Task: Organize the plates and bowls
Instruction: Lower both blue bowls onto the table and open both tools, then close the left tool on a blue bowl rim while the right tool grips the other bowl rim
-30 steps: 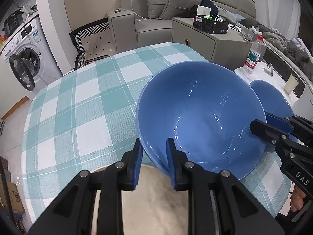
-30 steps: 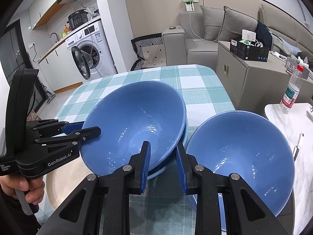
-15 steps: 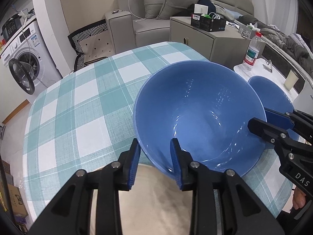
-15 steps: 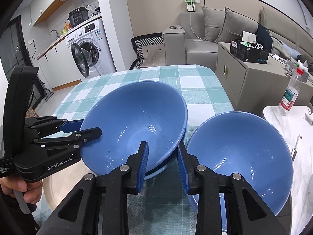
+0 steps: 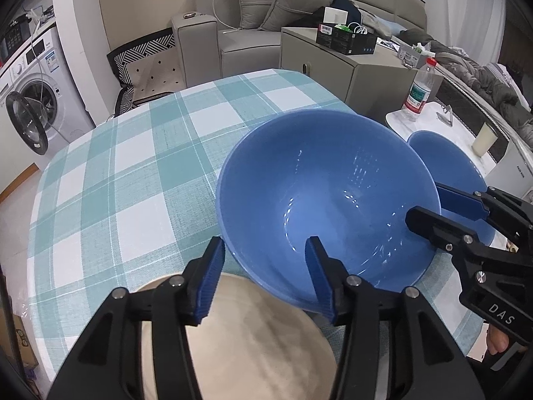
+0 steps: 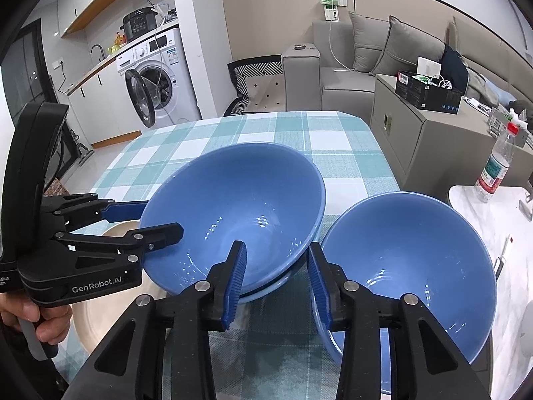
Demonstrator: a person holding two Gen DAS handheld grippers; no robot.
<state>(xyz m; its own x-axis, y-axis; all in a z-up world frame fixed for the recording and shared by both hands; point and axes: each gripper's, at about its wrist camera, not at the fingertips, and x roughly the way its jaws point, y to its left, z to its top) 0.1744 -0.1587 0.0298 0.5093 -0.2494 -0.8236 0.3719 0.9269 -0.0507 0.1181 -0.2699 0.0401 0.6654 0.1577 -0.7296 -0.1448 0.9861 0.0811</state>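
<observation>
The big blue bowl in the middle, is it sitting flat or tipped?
Tipped. The big blue bowl leans, nested in another bowl whose rim peeks out underneath on one side.

Left gripper (image 5: pixel 263 268) low in the frame's middle, angled downward, jaws just parted and straddling a bowl rim without pressing it; also seen at mid-left of the right wrist view (image 6: pixel 156 220), gripped from below by a hand (image 6: pixel 31 323) at the lower left edge. Right gripper (image 6: pixel 276 276) at bottom centre, likewise tilted down, jaws freshly opened, blue pads (image 6: pixel 237 276) clear of contact.
</observation>
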